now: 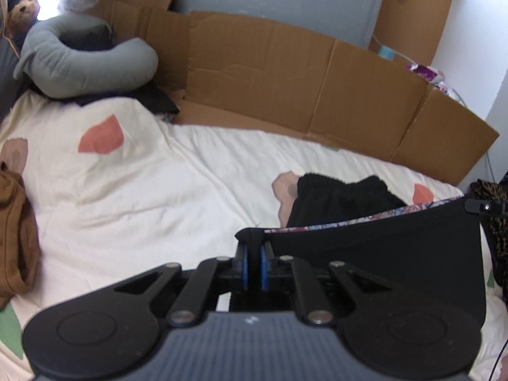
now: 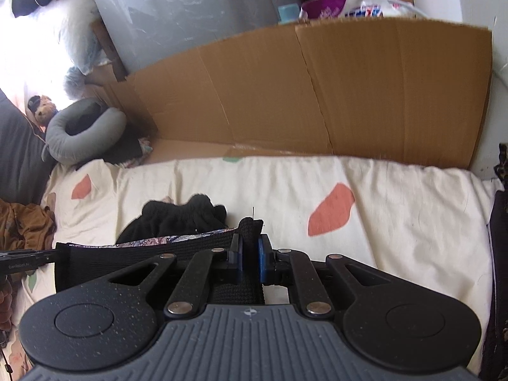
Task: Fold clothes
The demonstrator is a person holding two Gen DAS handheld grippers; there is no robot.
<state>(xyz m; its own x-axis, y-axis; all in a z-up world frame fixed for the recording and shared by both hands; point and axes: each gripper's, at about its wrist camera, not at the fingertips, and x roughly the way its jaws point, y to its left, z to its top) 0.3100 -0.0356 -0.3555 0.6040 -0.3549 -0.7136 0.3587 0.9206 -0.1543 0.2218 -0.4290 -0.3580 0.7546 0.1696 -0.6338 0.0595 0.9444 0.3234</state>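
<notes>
**Black garment held at two corners, risk of slipping**

The left gripper (image 1: 254,255) and the right gripper (image 2: 250,247) are both nearly closed, each pinching a corner of the black garment (image 1: 397,247) stretched between them over the bed (image 1: 158,190). If one thin pinch slips, the fold goes crooked. The black shorts (image 1: 343,197) at 12 o'clock and the brown clothing (image 1: 16,238) at 9 o'clock crowd the laying area.

Black garment (image 1: 397,254) in hand-held gripper (image 1: 254,254)

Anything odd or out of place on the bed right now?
Nothing damaged or spilled. The black garment hangs taut between both tools, far end still bunched on the sheet. A brown garment lies crumpled at the left edge, and flattened cardboard stands along the wall side of the bed, unusual but harmless.
</notes>
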